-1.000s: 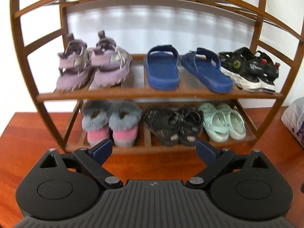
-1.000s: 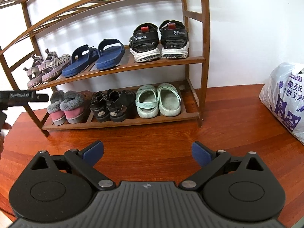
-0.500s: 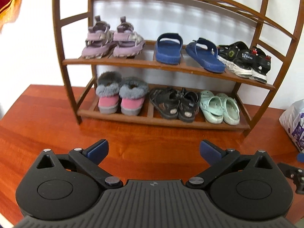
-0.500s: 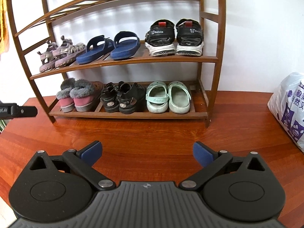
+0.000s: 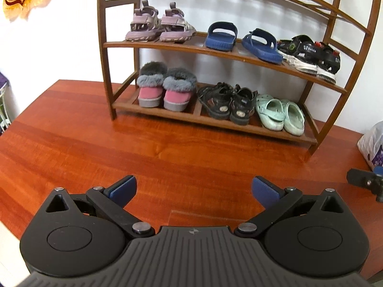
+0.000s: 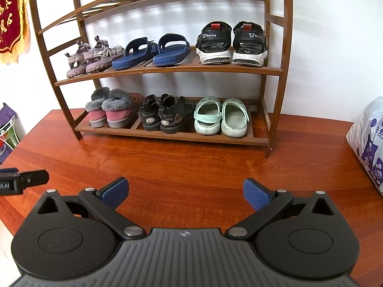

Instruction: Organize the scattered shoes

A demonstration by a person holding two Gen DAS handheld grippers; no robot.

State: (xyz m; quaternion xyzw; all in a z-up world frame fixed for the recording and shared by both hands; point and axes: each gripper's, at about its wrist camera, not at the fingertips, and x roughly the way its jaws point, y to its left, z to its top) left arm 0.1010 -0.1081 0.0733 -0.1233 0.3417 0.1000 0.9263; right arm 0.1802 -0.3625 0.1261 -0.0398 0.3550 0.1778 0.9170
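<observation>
Hovering wide apart and holding nothing, the left tongs [image 5: 194,186] and the right tongs [image 6: 185,189] are both hanging over the bare wooden floor [image 5: 167,157], facing the shoe rack [image 6: 275,71]. All the shoes in sight are sitting paired on its two lower shelves, none lying on the floor, so the tidy state is already showing; I am judging that checking pair alignment is all that could be needed. The right view is showing the sandals [image 6: 231,44] squarely and more of the white bag [image 6: 368,143]; the left view is showing the fur slippers [image 5: 165,86] closer.
</observation>
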